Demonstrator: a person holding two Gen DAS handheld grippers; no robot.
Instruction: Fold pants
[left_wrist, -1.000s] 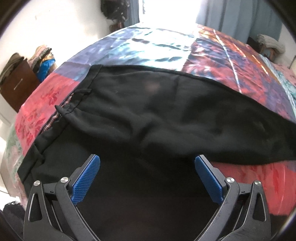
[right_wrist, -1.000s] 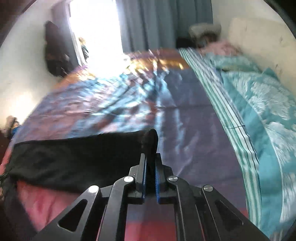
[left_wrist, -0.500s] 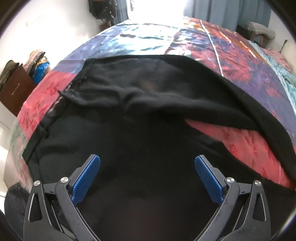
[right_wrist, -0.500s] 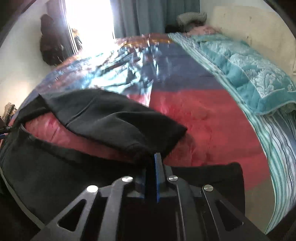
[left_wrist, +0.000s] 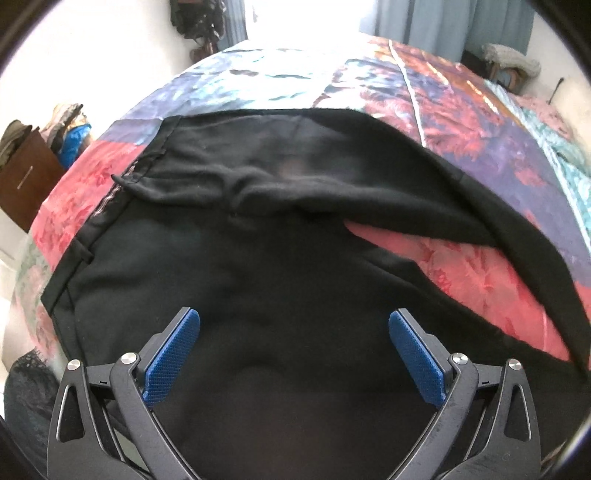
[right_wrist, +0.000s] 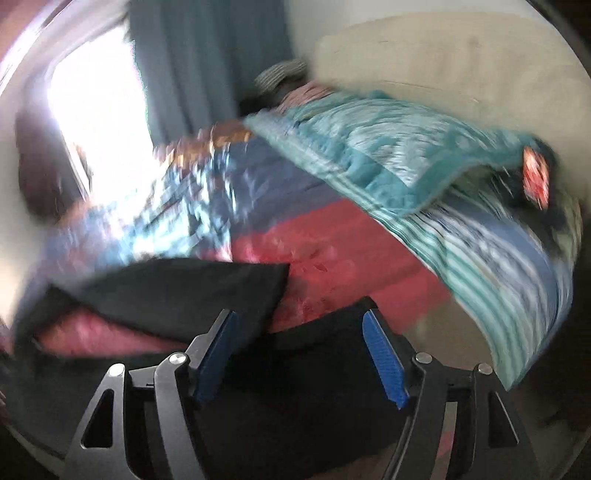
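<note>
Black pants lie spread on a patchwork bedspread, waistband at the left, one leg swung back over toward the other with a red gap between them. My left gripper hovers open over the seat of the pants, nothing between its blue pads. In the blurred right wrist view, the folded-over leg end lies just left of and beyond my right gripper. Its jaws are opening and the cloth is no longer pinched between them.
A teal quilt covers the far right of the bed, with a striped sheet beneath it. A brown cabinet piled with clothes stands off the bed's left side. Curtains and a bright window lie beyond.
The right gripper carried the pant leg end back across the bed toward the other leg, then opened and let go of it. The left gripper shifted slightly over the seat, still open.
</note>
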